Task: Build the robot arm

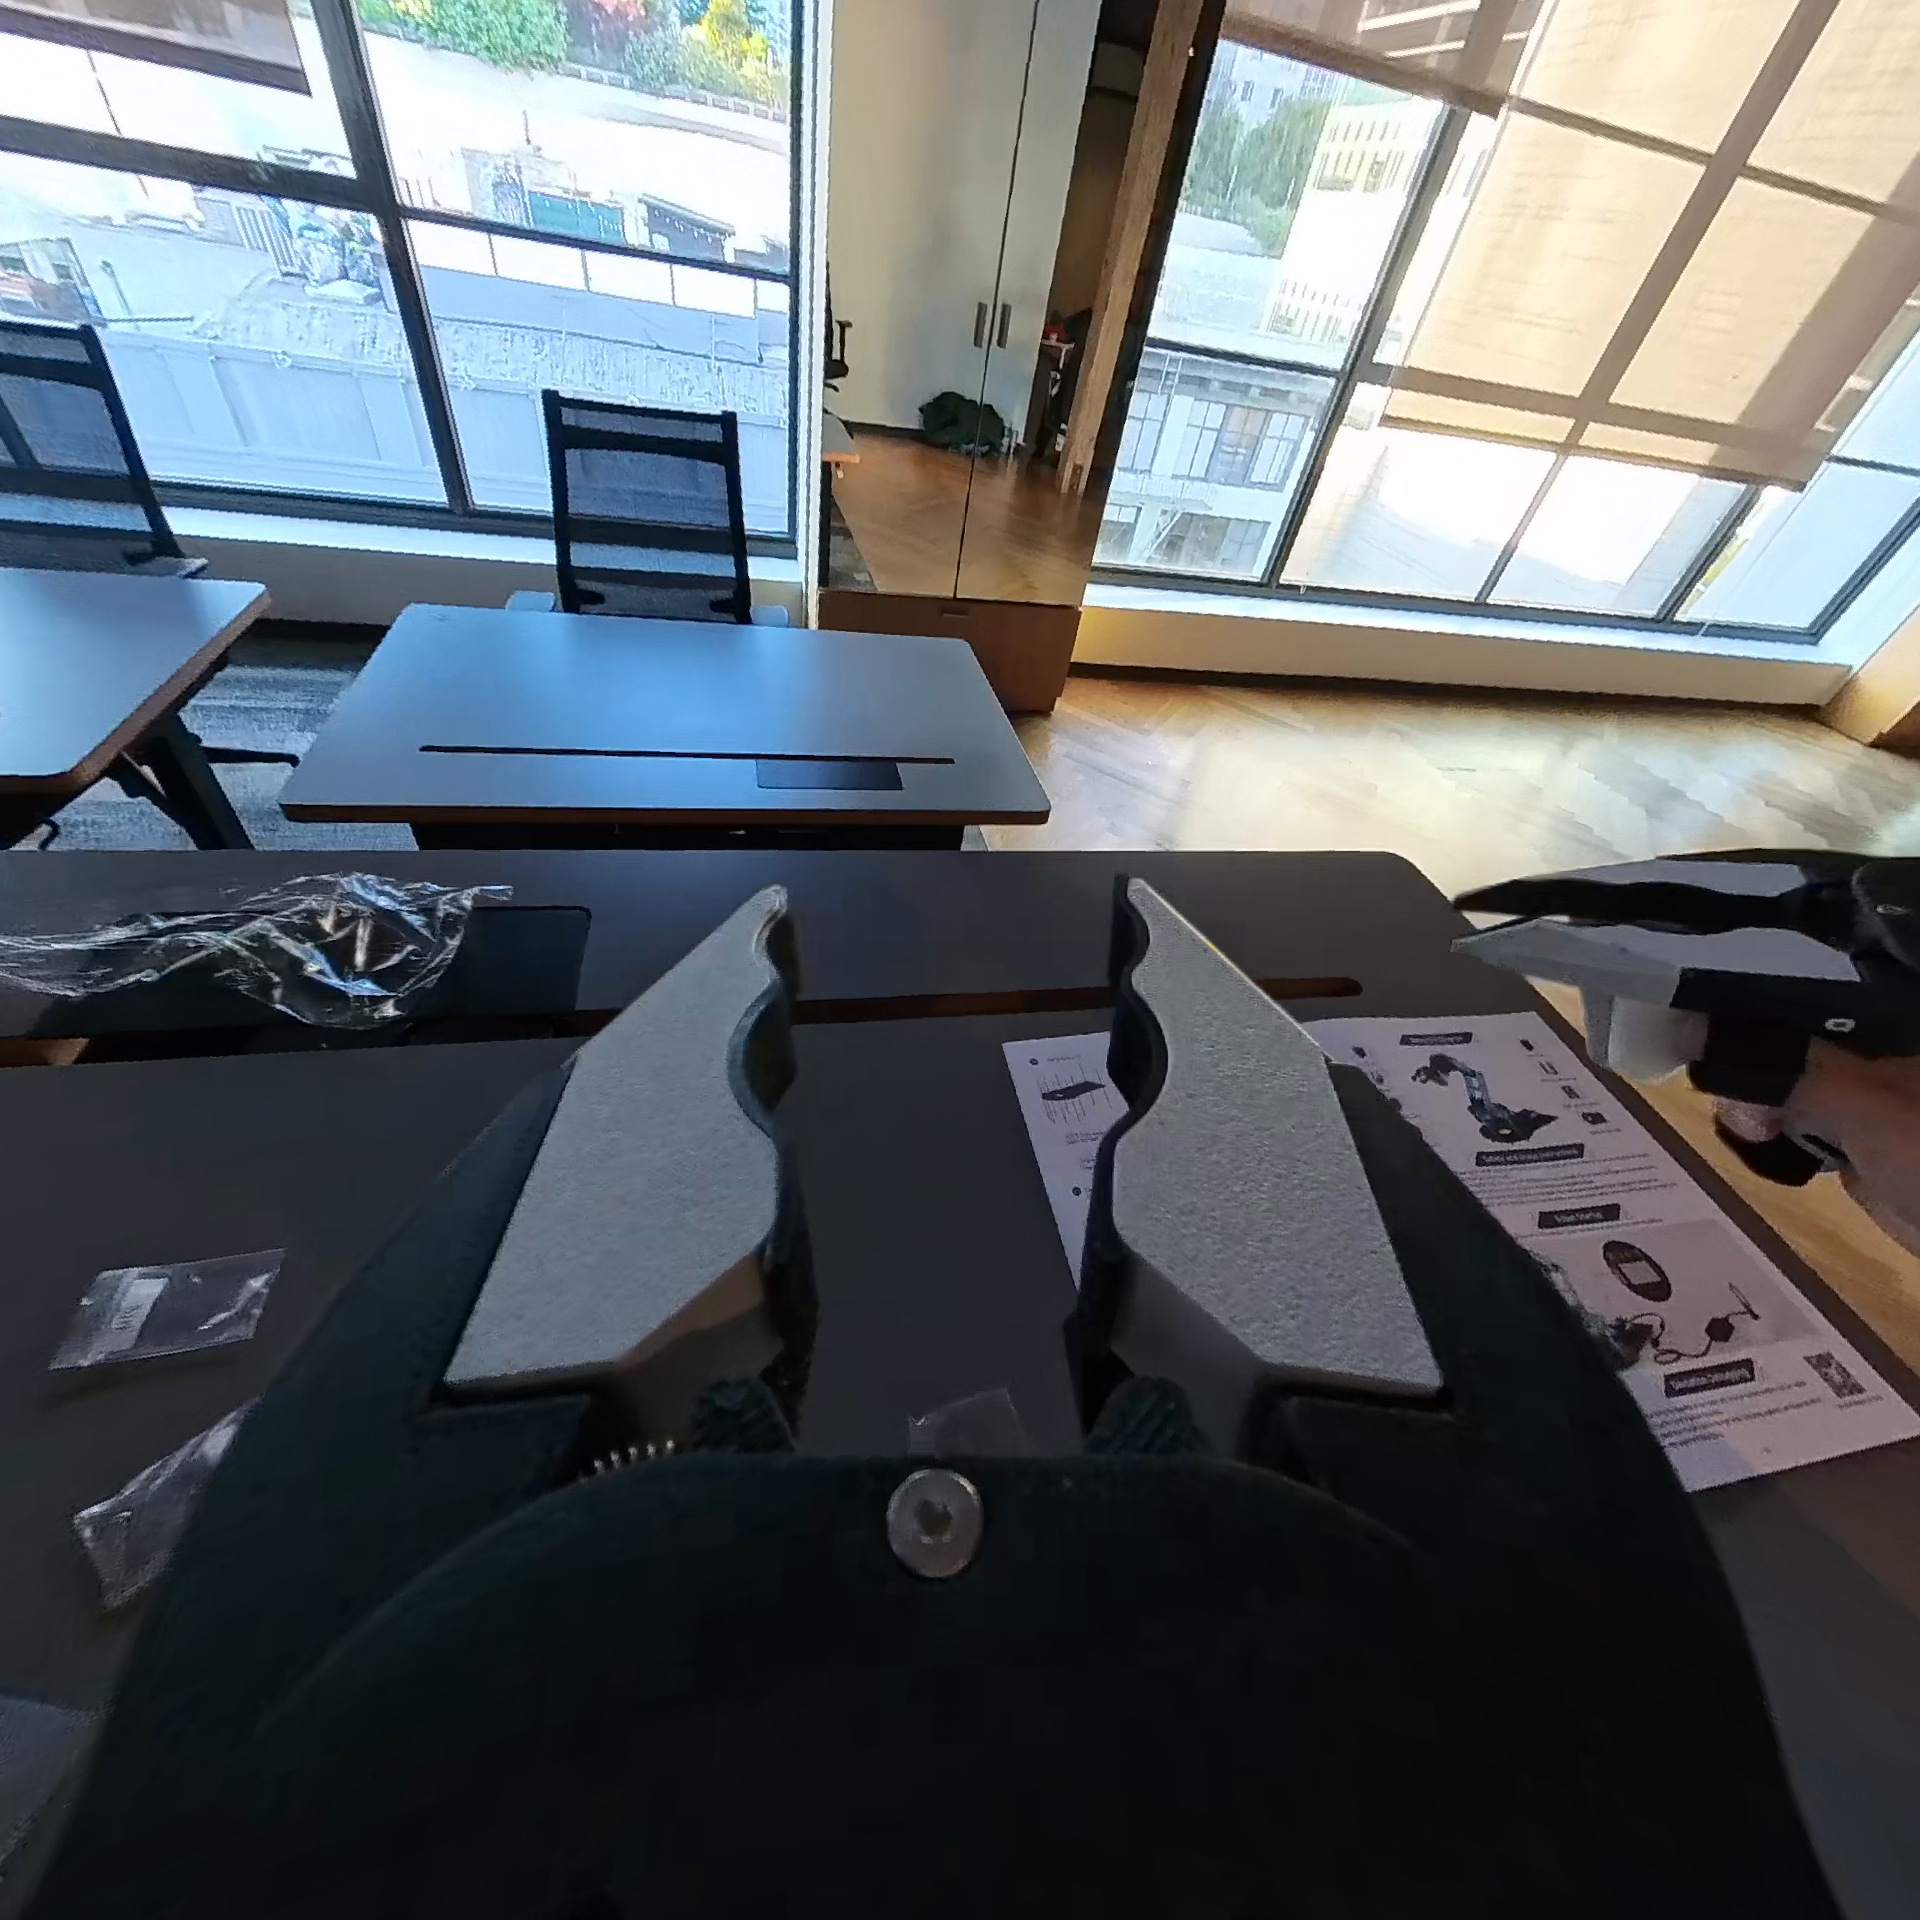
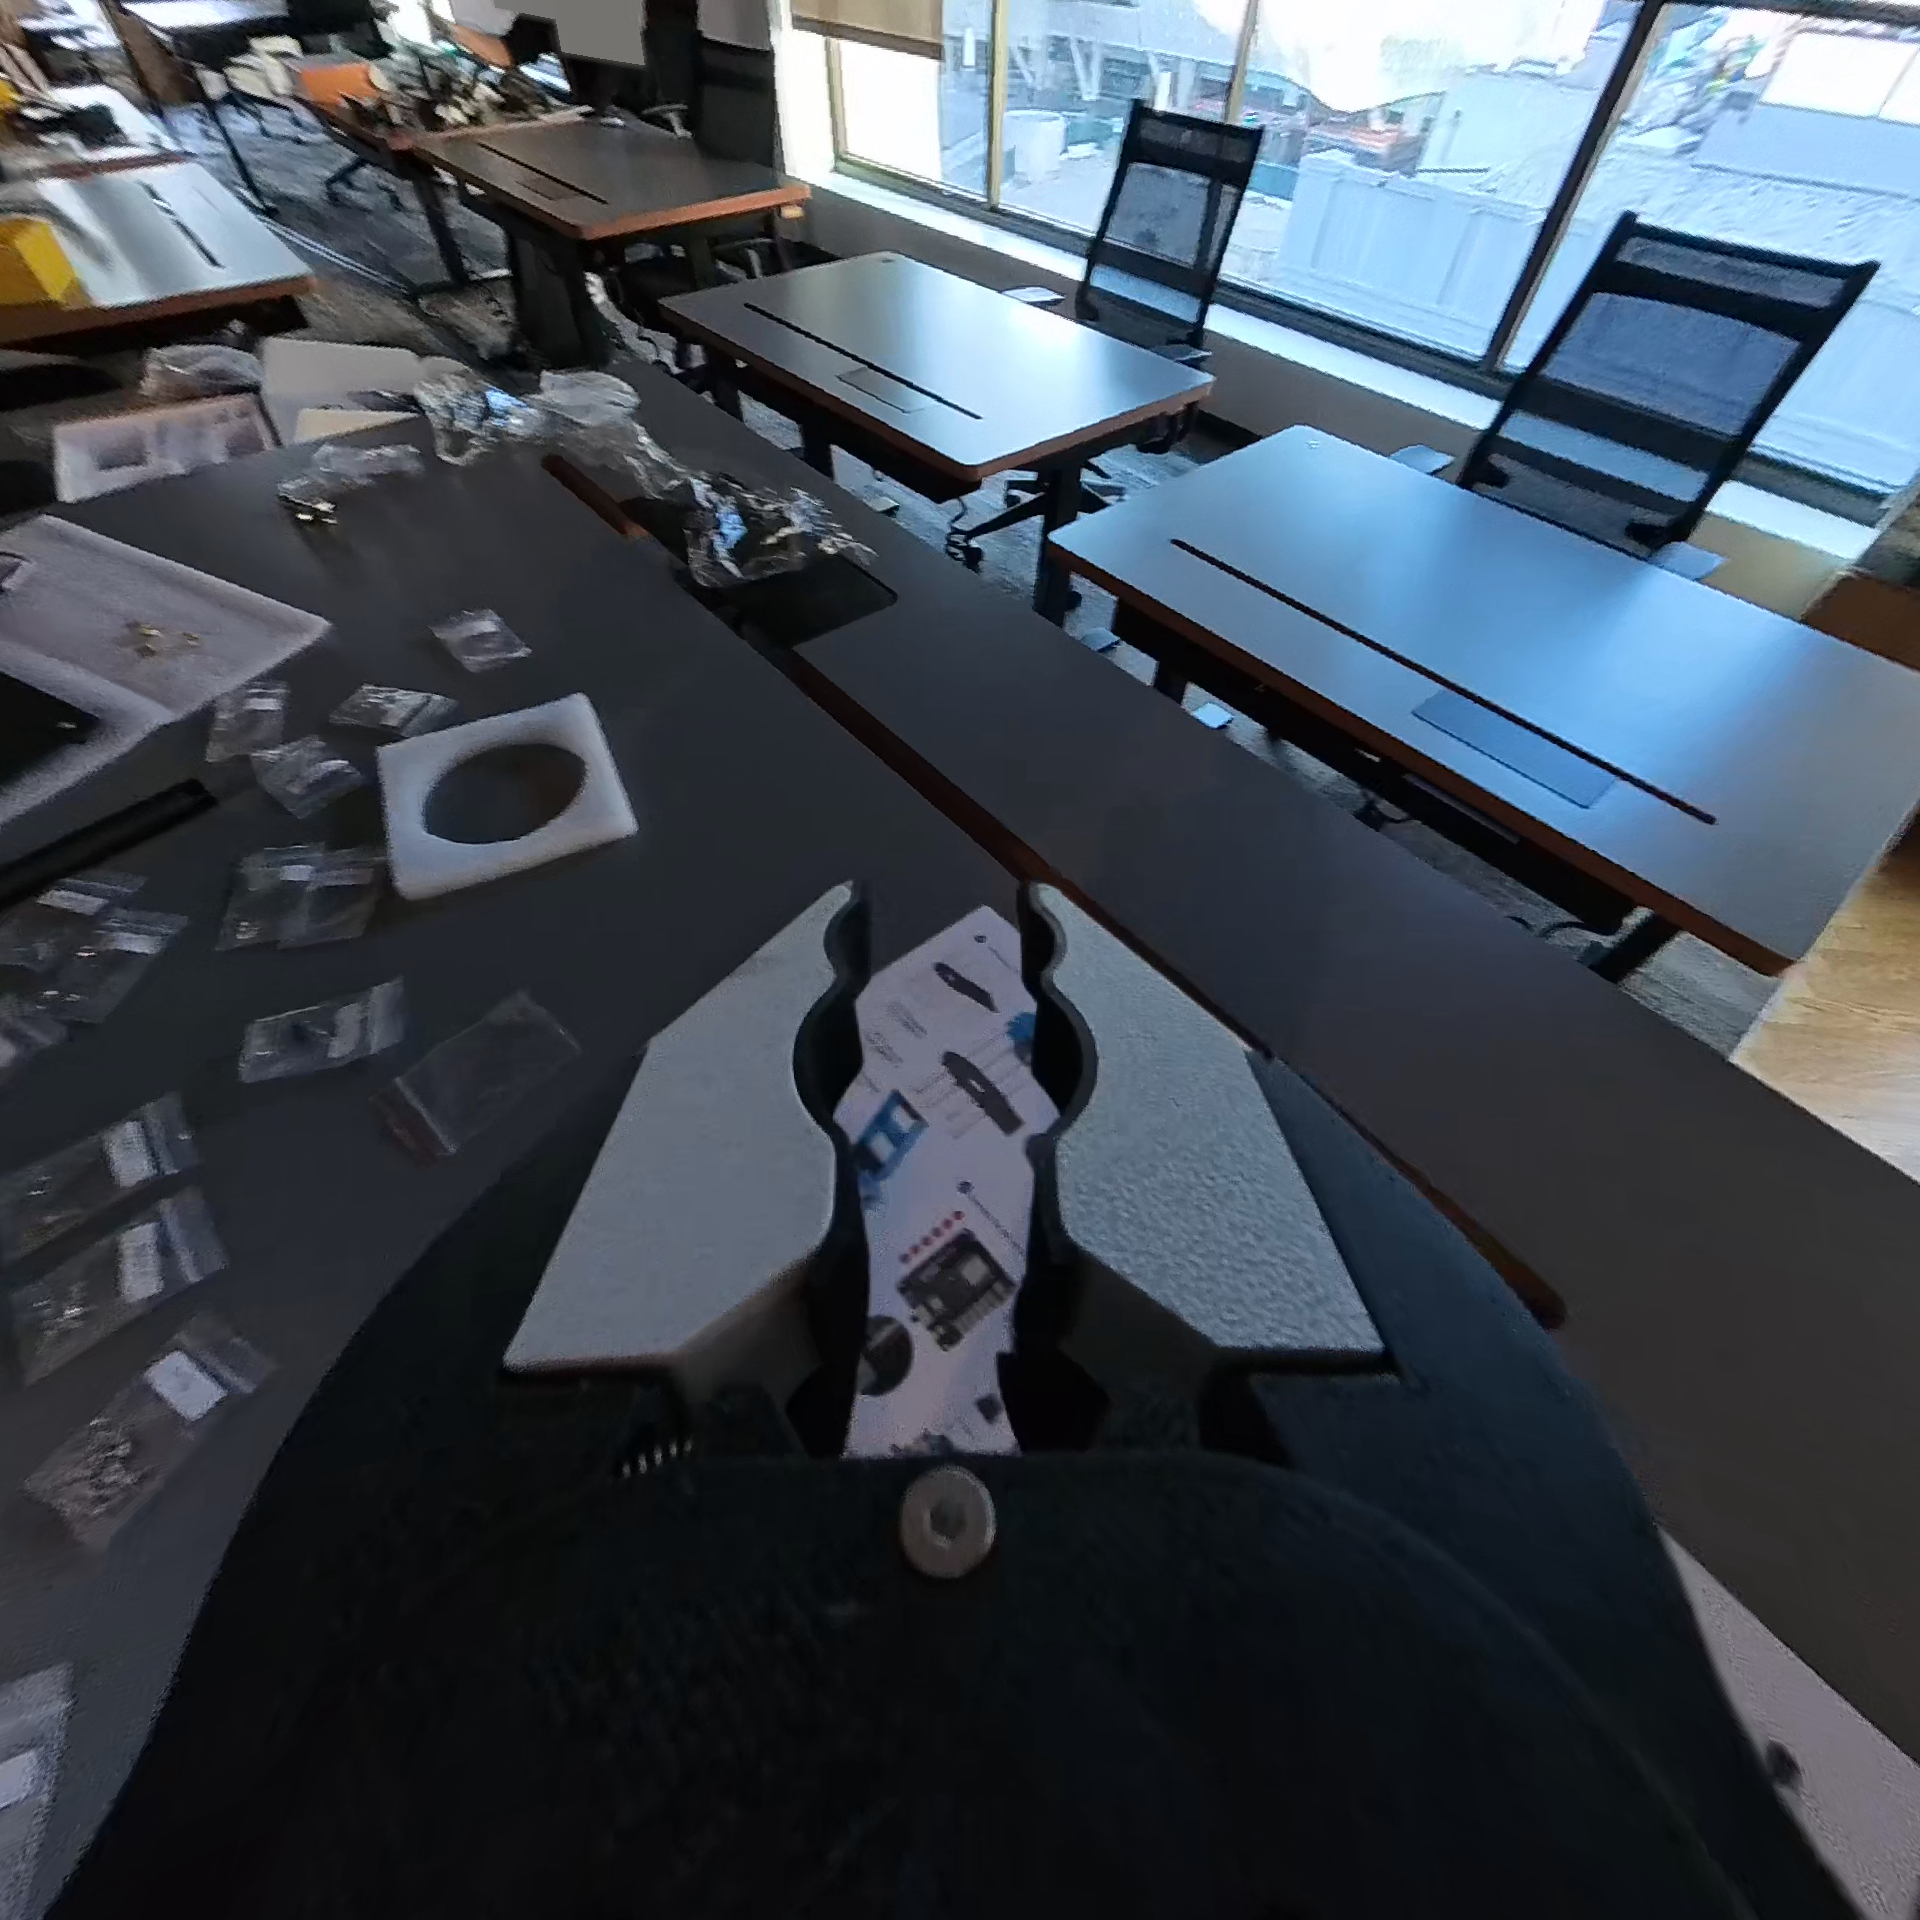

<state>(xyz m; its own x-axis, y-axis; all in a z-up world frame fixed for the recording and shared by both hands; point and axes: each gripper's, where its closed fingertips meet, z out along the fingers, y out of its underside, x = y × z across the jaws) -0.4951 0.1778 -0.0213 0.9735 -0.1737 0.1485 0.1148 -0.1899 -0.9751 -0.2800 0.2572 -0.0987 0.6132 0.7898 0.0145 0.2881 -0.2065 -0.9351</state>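
— Hovering over what, the two tools?

— The dark table (image 1: pixel 312 1164). The left gripper (image 1: pixel 951 914) has its fingers spread, nothing between them; the printed sheet (image 1: pixel 1455 1195) lies just to its right, crumpled clear plastic (image 1: pixel 260 945) ahead to its left.

— And the right gripper (image 2: pixel 940 904)?

— Parted too, empty, with the sheet showing beneath its gap. A white foam square (image 2: pixel 499 800) sits ahead-left, small clear bags (image 2: pixel 322 1029) farther left.

One printed sheet (image 1: pixel 1455 1226), one foam square (image 2: pixel 506 795), two chairs (image 2: pixel 1662 384).
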